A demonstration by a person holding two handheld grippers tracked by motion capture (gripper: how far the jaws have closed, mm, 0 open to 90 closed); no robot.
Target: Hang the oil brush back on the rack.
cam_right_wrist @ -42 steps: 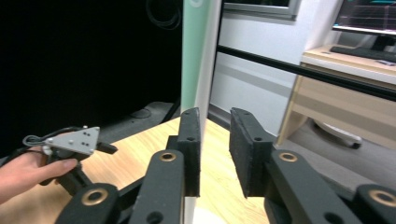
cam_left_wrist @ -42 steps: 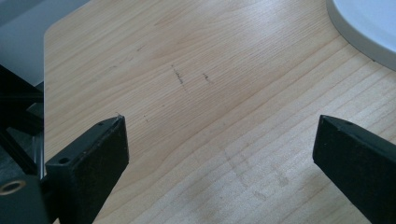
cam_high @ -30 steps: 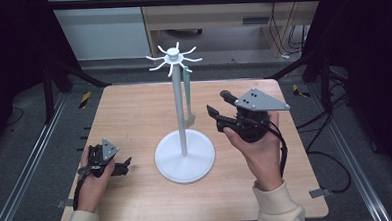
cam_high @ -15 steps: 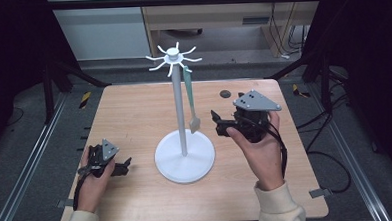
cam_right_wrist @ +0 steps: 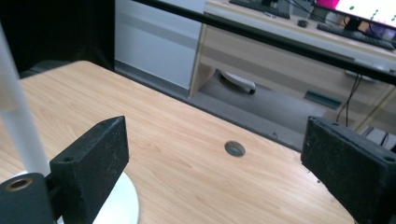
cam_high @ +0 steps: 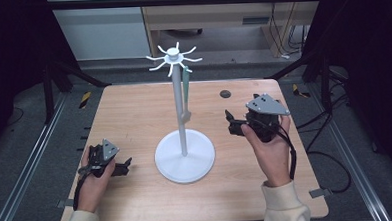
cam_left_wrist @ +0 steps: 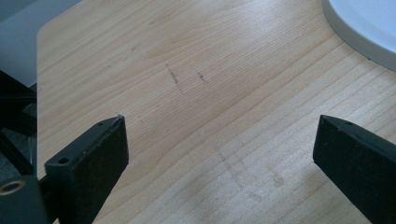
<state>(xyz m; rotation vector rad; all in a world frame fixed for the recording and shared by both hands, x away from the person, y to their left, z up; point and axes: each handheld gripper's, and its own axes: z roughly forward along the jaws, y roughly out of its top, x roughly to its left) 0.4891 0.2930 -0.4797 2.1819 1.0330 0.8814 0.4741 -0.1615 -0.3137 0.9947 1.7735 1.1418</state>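
On the white stand (cam_high: 184, 141), high view: a green strip (cam_high: 186, 93) hangs from a hook at 1 o'clock off the slim pole; right gripper (cam_high: 233, 123), lower than before, jaws just opened, empty — release judged complete. Left gripper view: matte pads (cam_left_wrist: 93, 154) spread over grained wood. Right gripper view: wide, nothing between.

I see a bare wooden worktop (cam_high: 134, 113) with a small dark round hole (cam_high: 225, 94) in it beyond the right tool. Past the far edge stand a pale desk (cam_right_wrist: 261, 56) and hanging cables (cam_high: 286, 36).
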